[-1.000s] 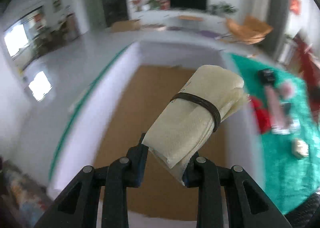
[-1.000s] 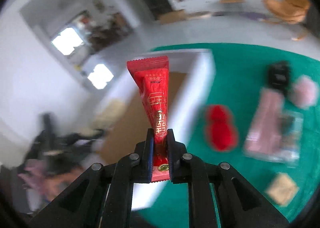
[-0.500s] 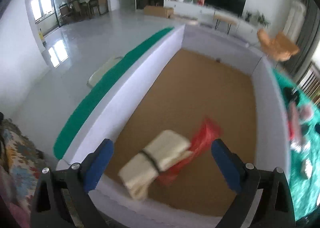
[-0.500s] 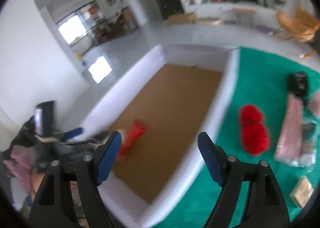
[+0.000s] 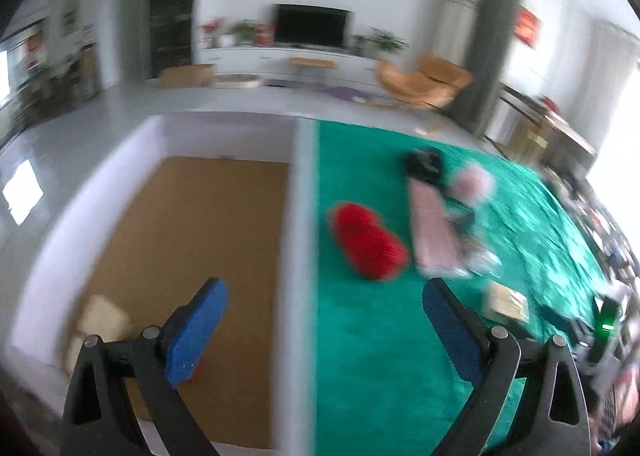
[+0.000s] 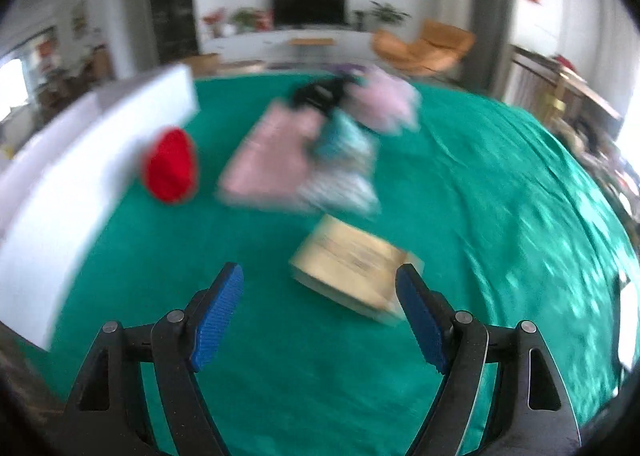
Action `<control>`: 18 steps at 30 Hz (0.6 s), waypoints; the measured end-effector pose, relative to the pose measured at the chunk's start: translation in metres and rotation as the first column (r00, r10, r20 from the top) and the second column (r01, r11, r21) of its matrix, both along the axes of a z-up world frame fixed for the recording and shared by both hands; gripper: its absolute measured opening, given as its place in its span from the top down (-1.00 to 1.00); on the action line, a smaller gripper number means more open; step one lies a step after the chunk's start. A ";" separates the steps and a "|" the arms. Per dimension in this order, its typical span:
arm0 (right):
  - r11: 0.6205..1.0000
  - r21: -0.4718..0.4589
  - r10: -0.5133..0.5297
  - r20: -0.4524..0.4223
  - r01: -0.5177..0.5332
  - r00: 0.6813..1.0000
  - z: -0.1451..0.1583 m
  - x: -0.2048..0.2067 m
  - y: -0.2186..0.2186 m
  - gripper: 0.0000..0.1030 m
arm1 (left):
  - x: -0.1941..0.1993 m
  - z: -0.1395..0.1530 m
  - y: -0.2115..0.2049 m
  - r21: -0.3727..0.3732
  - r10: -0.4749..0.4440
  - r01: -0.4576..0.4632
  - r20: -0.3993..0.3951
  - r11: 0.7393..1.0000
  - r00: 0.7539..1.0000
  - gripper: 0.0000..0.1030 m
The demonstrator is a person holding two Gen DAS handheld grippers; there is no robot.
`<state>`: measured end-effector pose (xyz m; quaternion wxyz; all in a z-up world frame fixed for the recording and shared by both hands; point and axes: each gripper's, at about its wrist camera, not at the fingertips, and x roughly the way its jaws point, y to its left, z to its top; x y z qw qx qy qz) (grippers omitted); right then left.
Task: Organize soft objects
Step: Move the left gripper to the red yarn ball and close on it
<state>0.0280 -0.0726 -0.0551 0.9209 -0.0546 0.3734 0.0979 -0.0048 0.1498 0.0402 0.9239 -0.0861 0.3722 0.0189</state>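
Observation:
Both grippers are open and empty. My left gripper (image 5: 324,316) hangs over the right wall of the white box (image 5: 298,215). The cream rolled cloth (image 5: 102,320) lies in the box's near left corner, and a bit of the red packet (image 5: 196,374) shows behind my left finger. My right gripper (image 6: 320,308) is above the green cloth, just short of a tan packet (image 6: 352,272). A red fuzzy item (image 6: 170,165) lies by the box wall; it also shows in the left wrist view (image 5: 368,242). A pink pack (image 6: 276,153) lies beyond.
A green cloth (image 6: 480,183) covers the table. A black item (image 6: 320,93), a pink fluffy item (image 6: 386,99) and a teal patterned bag (image 6: 344,159) lie at the far side. The white box wall (image 6: 80,159) runs along the left.
Both grippers let go: the rolled cloth and the red packet dropped into the box. Both grippers then swung right, toward the items on the green cloth.

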 end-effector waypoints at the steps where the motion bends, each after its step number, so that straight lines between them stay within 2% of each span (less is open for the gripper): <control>1: 1.000 -0.007 -0.020 -0.005 0.020 1.000 -0.005 -0.006 -0.010 -0.58 | 0.001 -0.003 -0.017 -0.001 -0.039 0.039 -0.007 0.999 0.999 -0.90; 4: 0.996 0.005 -0.093 -0.017 0.093 0.996 -0.017 -0.005 -0.035 -0.58 | 0.009 -0.018 -0.066 -0.012 -0.130 0.130 -0.054 0.991 0.990 -0.90; 6: 0.990 0.069 -0.120 -0.025 0.121 0.992 -0.009 -0.003 -0.047 -0.58 | 0.012 -0.044 -0.094 -0.017 -0.182 0.181 -0.090 0.983 0.979 -0.90; 8: 0.988 0.076 -0.133 -0.014 0.134 0.991 -0.007 -0.003 -0.051 -0.58 | 0.013 -0.063 -0.113 0.002 -0.192 0.194 -0.135 0.981 0.972 -0.90; 12: 0.978 0.113 -0.170 -0.060 0.176 0.984 -0.017 0.007 -0.055 -0.58 | 0.019 -0.096 -0.127 0.039 -0.183 0.196 -0.220 0.980 0.958 -0.90; 16: 0.966 0.156 -0.196 -0.071 0.205 0.978 -0.024 0.005 -0.064 -0.58 | 0.030 -0.093 -0.118 0.052 -0.139 0.154 -0.220 0.987 0.965 -0.89; 18: 0.962 0.172 -0.198 -0.090 0.211 0.976 -0.028 0.010 -0.066 -0.58 | 0.051 -0.078 -0.108 0.052 -0.089 0.101 -0.193 0.994 0.977 -0.90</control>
